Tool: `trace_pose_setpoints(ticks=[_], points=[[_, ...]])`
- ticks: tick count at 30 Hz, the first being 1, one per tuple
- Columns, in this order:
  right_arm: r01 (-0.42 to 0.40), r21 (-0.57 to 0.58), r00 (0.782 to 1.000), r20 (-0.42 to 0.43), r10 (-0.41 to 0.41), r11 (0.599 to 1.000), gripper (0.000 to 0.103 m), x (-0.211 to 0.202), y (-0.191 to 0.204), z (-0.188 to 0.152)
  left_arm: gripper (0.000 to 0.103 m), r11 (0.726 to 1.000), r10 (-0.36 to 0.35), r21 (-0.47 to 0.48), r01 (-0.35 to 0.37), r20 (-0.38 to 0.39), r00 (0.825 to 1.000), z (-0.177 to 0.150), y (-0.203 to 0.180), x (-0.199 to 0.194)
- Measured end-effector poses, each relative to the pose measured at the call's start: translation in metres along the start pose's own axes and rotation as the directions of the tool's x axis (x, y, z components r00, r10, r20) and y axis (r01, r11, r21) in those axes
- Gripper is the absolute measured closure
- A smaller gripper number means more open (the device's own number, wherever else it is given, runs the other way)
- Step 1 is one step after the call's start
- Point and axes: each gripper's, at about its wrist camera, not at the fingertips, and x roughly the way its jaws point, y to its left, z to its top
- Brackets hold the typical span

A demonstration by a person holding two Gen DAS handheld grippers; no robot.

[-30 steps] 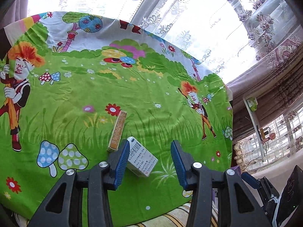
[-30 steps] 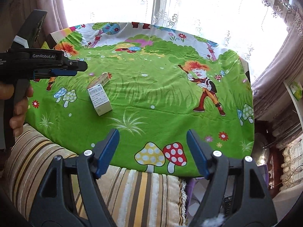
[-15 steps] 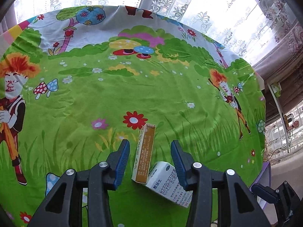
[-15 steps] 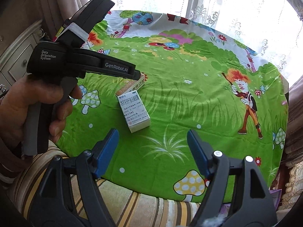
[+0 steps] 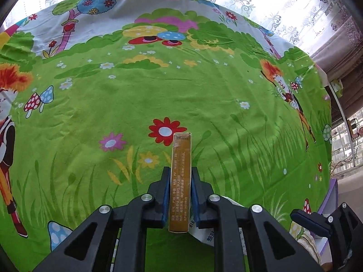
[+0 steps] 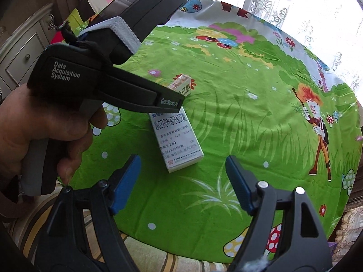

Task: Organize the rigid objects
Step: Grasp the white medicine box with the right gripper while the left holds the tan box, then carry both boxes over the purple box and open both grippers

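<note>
Lace curtains (image 5: 249,0) w/ bright window light sit behind our tabletop (image 5: 204,95), covered in a green cartoon cloth. Our left tongs (image 5: 180,182) have just been closing and now clamp the slim yellow box (image 5: 181,172) on both long sides, box pointing straight ahead over the cloth. White medicine box (image 6: 177,140) lies flat just beside it, nearer us. Our right tongs (image 6: 182,181) hang agape above the white box, nothing btwn the pads.

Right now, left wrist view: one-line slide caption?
Left gripper clamped on a narrow yellow box lying on the green cartoon tablecloth, white box just behind it.
</note>
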Motion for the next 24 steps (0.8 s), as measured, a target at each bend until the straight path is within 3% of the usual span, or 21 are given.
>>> trace_pose_setpoints(ticks=[16,17,18,20,24], points=[[0.024,0.004,1.000,-0.011,-0.024,1.000,0.024,0.039,0.006,0.019,0.086,0.992,0.026,-0.125,-0.009,0.134,0.991,-0.012,0.034,-0.039],[0.029,0.006,0.999,-0.014,-0.029,1.000,0.028,0.042,0.006,0.019,0.086,0.992,0.031,-0.126,-0.013,0.139,0.990,-0.014,0.036,-0.042],[0.028,0.006,0.999,-0.020,-0.028,1.000,0.042,0.045,0.006,0.019,0.086,0.992,0.034,-0.127,-0.016,0.143,0.989,-0.015,0.036,-0.043],[0.022,0.016,0.999,-0.036,-0.021,1.000,0.058,0.049,0.004,0.018,0.086,0.992,0.036,-0.129,-0.018,0.145,0.989,-0.017,0.036,-0.045],[0.029,0.026,0.999,-0.039,-0.028,0.999,0.059,0.046,0.001,0.015,0.086,0.993,0.037,-0.116,-0.020,0.145,0.989,-0.021,0.030,-0.049]])
